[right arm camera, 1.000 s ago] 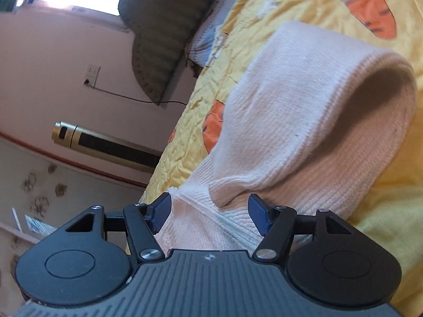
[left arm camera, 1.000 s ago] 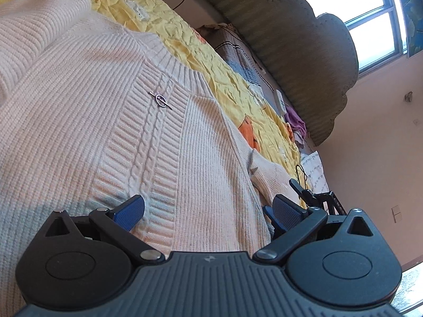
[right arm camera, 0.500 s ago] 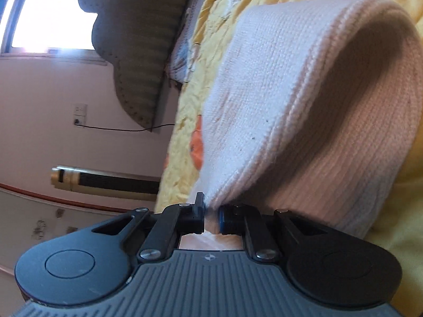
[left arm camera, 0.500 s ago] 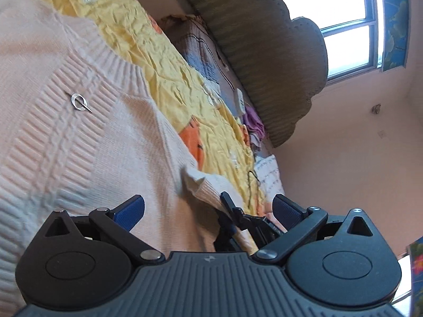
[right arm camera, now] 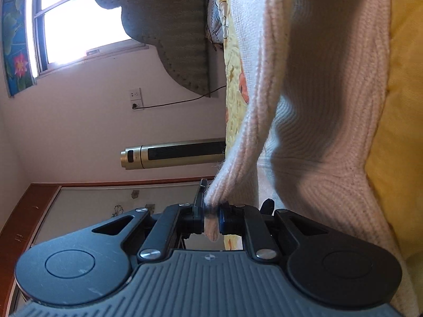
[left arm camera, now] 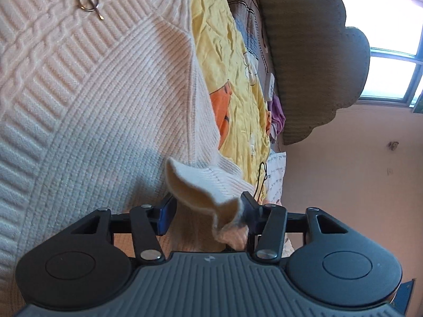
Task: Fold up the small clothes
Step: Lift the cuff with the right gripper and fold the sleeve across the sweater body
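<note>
Cream knit sweater (left arm camera: 100,111) spread on bed's yellow sheet (left arm camera: 227,60). Right hand-held gripper (right arm camera: 211,218) clamped on sweater edge. Left hand-held gripper (left arm camera: 205,215) jaws just closing, part-open, raised corner between, pads not pressing.

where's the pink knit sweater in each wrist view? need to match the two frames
Left wrist: the pink knit sweater fills the left half, a corner of it between the left gripper fingers.
Right wrist: it fills the upper right and runs down to the centre, where the right gripper pinches its edge.
Shared landmark: the scalloped grey headboard beside the bright window.
</note>
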A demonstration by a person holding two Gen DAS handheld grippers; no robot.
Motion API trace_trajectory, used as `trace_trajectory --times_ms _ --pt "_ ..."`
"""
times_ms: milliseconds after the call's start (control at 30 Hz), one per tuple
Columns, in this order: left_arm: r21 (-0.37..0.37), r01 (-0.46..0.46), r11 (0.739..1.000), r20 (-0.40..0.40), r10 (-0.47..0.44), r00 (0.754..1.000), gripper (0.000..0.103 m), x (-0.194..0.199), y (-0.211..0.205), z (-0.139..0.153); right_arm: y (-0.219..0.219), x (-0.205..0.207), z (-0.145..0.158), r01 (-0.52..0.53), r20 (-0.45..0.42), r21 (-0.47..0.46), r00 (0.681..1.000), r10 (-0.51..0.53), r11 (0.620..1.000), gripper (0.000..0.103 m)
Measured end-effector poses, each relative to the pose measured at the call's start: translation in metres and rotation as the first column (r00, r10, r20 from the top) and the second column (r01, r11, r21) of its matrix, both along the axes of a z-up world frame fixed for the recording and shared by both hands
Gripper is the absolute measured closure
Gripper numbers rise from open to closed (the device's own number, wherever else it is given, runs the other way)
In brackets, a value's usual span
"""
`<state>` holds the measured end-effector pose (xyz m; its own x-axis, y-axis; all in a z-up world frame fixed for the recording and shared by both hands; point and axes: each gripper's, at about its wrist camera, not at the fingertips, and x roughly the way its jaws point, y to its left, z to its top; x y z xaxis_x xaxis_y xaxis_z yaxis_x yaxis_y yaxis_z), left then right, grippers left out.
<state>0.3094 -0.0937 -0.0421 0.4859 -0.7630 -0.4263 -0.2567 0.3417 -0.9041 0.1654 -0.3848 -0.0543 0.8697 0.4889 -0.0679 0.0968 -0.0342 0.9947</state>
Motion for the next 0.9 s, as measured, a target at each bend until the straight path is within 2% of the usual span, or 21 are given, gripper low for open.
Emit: trace_trajectory --times_ms 67,167,267,300,333,400,467,567,700,833,900 --pt "0.001 -0.011 1.0 -0.009 0.011 1.0 0.079 0.001 0.003 -0.004 0.002 0.002 0.001 -0.005 -0.012 -0.016 1.0 0.005 1.0 0.088" --pt "0.058 0.002 0.998 -0.024 -0.001 1.0 0.093 0.003 0.003 -0.005 0.006 0.004 0.001 -0.007 -0.03 -0.04 1.0 0.006 0.999 0.085" --pt "0.172 0.024 0.985 0.0 -0.025 1.0 0.094 0.003 0.0 0.002 0.006 0.004 -0.001 -0.012 -0.068 -0.067 0.998 0.007 0.998 0.076" --pt "0.203 0.027 0.979 0.013 -0.031 0.999 0.094 0.003 -0.001 0.005 0.007 0.005 -0.001 -0.025 -0.09 -0.089 0.996 0.017 0.996 0.061" --pt "0.238 0.027 0.971 0.039 -0.037 0.999 0.094 0.001 0.0 0.012 0.007 0.004 0.002 -0.031 -0.093 -0.112 0.995 0.02 0.993 0.055" --pt "0.319 0.031 0.947 0.112 -0.07 0.991 0.094 -0.001 0.004 0.031 0.007 0.002 0.01 -0.046 -0.085 -0.16 0.996 0.032 0.986 0.048" --pt "0.417 0.037 0.908 0.184 -0.124 0.975 0.094 -0.004 0.012 0.054 0.008 0.0 0.021 -0.08 -0.086 -0.232 0.994 0.062 0.969 0.045" --pt "0.481 0.015 0.876 0.243 -0.15 0.958 0.094 -0.005 0.04 0.078 0.007 -0.011 0.037 -0.141 -0.062 -0.328 0.99 0.127 0.934 0.039" --pt "0.526 -0.056 0.849 0.28 -0.11 0.954 0.094 -0.01 0.09 0.091 0.003 -0.019 0.057 -0.234 -0.023 -0.417 0.969 0.247 0.878 0.037" --pt "0.58 -0.134 0.804 0.249 -0.019 0.968 0.094 -0.022 0.15 0.081 -0.02 -0.03 0.067 -0.203 0.013 -0.43 0.973 0.23 0.88 0.032" --pt "0.582 -0.152 0.798 0.212 0.032 0.977 0.094 -0.026 0.174 0.071 -0.034 -0.028 0.073 -0.163 0.009 -0.466 0.982 0.189 0.87 0.031"
